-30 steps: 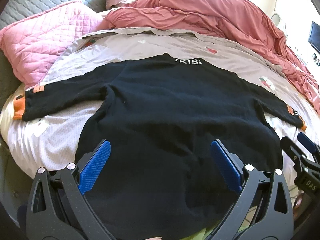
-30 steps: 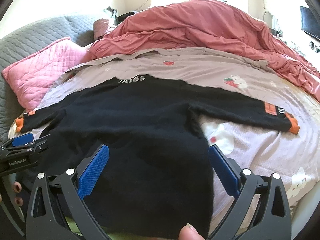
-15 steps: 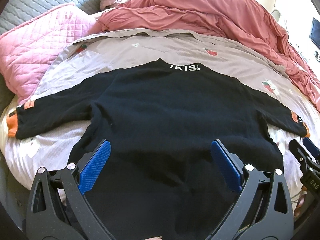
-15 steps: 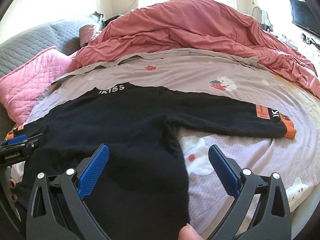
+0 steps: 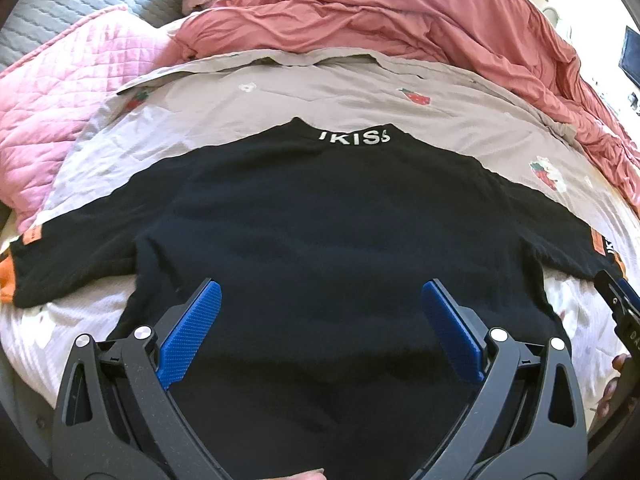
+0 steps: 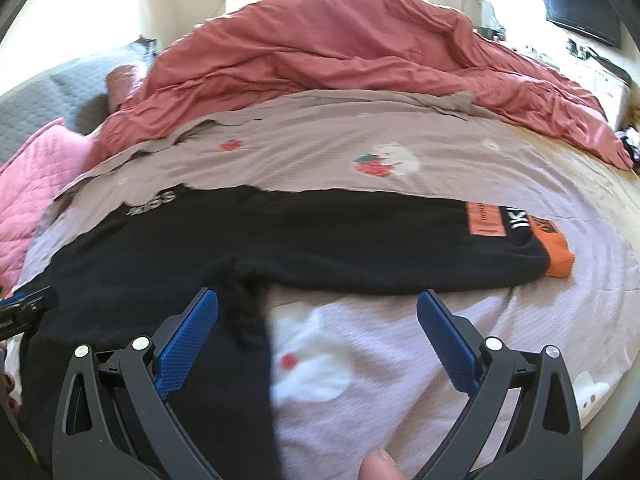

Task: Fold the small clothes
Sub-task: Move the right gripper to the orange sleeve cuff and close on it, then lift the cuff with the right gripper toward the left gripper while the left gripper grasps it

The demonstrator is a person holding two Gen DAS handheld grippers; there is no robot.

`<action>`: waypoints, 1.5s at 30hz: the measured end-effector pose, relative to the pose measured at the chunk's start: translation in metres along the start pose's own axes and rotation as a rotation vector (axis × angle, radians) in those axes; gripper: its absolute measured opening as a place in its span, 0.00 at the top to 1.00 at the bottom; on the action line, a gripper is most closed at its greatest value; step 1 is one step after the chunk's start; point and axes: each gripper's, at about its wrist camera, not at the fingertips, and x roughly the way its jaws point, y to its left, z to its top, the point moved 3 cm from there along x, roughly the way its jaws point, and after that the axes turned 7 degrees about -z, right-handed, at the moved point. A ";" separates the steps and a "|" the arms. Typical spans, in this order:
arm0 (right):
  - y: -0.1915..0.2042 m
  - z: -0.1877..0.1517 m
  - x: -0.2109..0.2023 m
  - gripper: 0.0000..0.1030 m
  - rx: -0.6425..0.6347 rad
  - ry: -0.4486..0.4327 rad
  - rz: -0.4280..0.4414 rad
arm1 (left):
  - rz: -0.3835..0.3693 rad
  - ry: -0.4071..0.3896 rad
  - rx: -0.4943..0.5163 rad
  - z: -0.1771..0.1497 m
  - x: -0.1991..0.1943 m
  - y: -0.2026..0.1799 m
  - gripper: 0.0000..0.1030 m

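A pink quilted pillow (image 5: 68, 92) lies at the far left, against a grey quilted headboard (image 5: 60, 0). Beside it a black sweater (image 5: 320, 232) is spread flat on the bed sheet (image 5: 280, 96), collar away from the cameras and both sleeves stretched out sideways. White letters on the collar read "IKISS" – the first stroke is partly lost in the fold. The left sleeve (image 5: 60, 256) ends in an orange cuff with a small orange patch near it; the right sleeve (image 6: 400, 248) carries an orange label (image 6: 486, 220) whose print is too small to read, white letters "IK" on black next to it, and an orange cuff (image 6: 558, 258).

The left gripper (image 5: 320, 320) hangs over the sweater's lower body, its blue-padded fingers spread wide with nothing between them. The right gripper (image 6: 318, 324) – also spread wide and empty – sits over the sweater's right side seam and the bare sheet beside it.

The sheet is mauve-grey, printed with strawberries and white bears. A rumpled salmon-pink duvet (image 6: 340, 52) is heaped behind. At far right a dark screen (image 6: 580, 8) hangs on a bright wall
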 end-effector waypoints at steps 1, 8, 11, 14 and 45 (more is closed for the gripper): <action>-0.006 0.002 0.004 0.04 0.008 0.002 -0.015 | -0.001 0.003 0.001 0.002 0.003 -0.001 0.09; -0.054 0.015 0.029 0.04 0.097 0.018 -0.121 | -0.018 0.038 0.015 0.020 0.028 -0.010 0.09; -0.079 0.021 0.037 0.04 0.128 0.009 -0.181 | -0.020 0.043 0.015 0.028 0.039 -0.011 0.09; -0.100 0.025 0.042 0.04 0.160 0.007 -0.222 | -0.036 0.056 0.011 0.036 0.050 -0.015 0.09; -0.204 0.026 0.091 0.77 0.329 0.136 -0.170 | -0.117 0.024 0.016 0.039 0.118 0.007 0.09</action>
